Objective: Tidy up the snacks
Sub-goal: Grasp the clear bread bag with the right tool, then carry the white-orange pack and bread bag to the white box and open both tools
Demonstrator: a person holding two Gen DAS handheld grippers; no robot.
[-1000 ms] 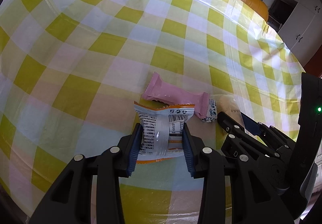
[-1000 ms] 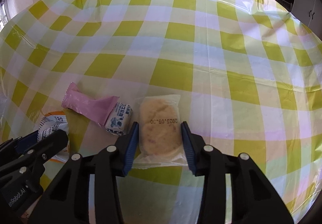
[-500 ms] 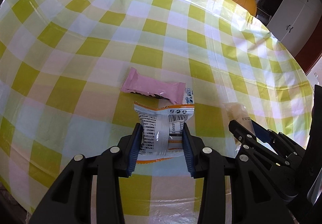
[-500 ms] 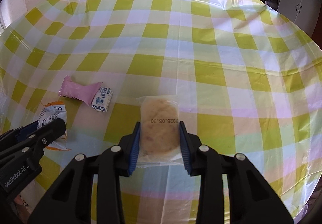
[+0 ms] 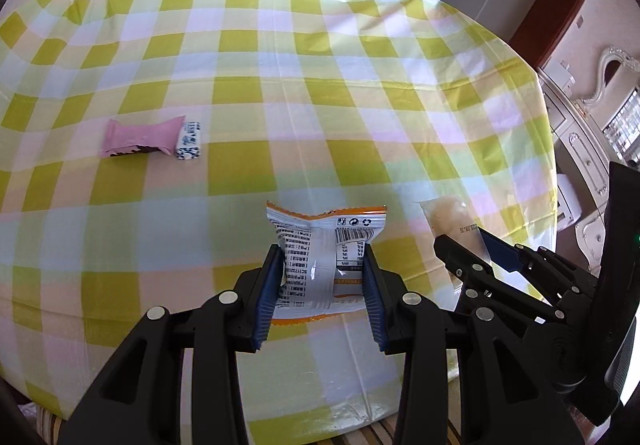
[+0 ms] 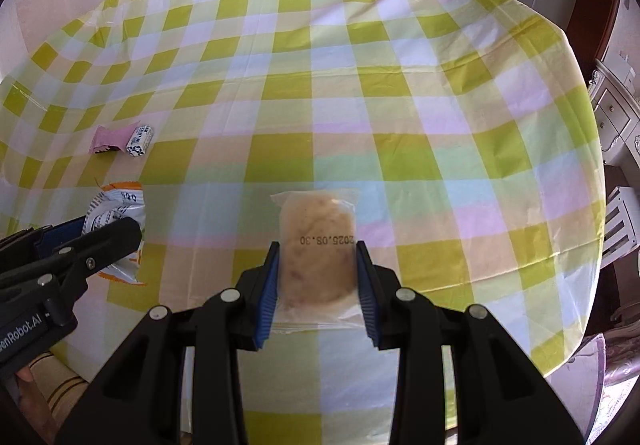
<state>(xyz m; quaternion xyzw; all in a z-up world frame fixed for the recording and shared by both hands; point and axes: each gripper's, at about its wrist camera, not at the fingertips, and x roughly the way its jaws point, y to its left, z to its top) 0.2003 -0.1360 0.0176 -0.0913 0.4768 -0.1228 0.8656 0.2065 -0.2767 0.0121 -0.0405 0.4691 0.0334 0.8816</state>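
In the left wrist view, a slim pink foil-wrapped bar point(image 5: 140, 136) lay at the left of the frame on the glossy yellow-and-white checked plastic tablecloth point(image 5: 320, 57), its long axis running left to right, its right end touching a small blue-and-white wrapped candy block point(image 5: 188, 141). At lower centre the left gripper point(image 5: 324, 277) was clamped by its ribbed blue pads on a crinkled white-and-orange printed snack packet point(image 5: 320, 257), long axis pointing away up the frame, serrated edge uppermost. In the right wrist view, the right gripper point(image 6: 317, 277) pinched a clear plastic pouch holding a rounded tan cake point(image 6: 316, 245) at centre, long axis likewise running up the frame.
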